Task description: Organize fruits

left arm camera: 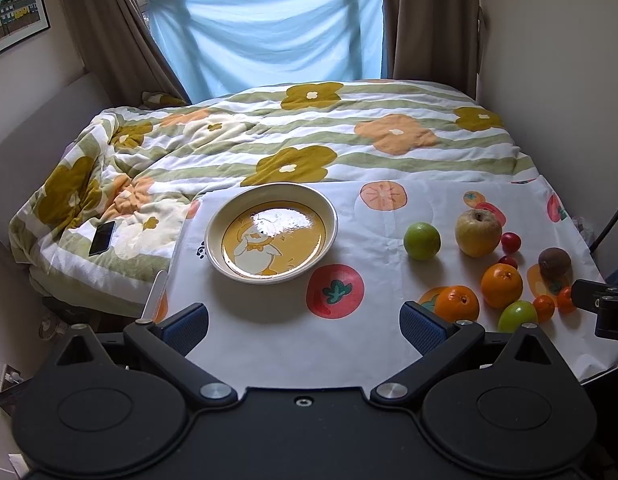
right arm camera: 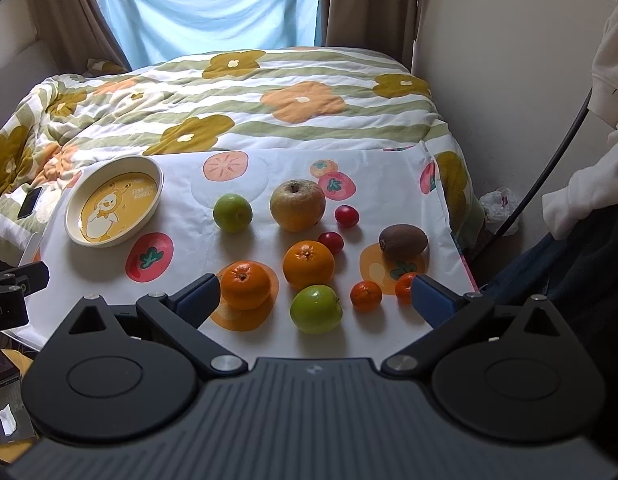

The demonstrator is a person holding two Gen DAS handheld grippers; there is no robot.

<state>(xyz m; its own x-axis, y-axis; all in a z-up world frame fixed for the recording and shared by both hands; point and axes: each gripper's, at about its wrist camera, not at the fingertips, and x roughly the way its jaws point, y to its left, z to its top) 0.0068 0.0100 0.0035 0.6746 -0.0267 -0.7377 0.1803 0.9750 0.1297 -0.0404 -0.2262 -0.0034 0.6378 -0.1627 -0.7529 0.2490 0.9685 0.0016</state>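
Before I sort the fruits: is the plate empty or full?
Empty. The plate shows only its duck picture; every fruit lies outside on the cloth.

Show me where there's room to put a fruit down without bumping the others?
The plate holds nothing. Bare cloth lies between the plate and the green apple, and in front of the plate. Crowded: around the oranges, cherry tomatoes and kiwi.

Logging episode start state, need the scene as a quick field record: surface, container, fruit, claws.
surface: white fruit-print tablecloth over a table, bed behind
container: round cream plate with yellow duck print, nothing in it
fruit on cloth: two oranges, two green apples, one yellowish apple, brown kiwi, two small red tomatoes, two small mandarins
left claw: open, holding nothing
right claw: open, holding nothing
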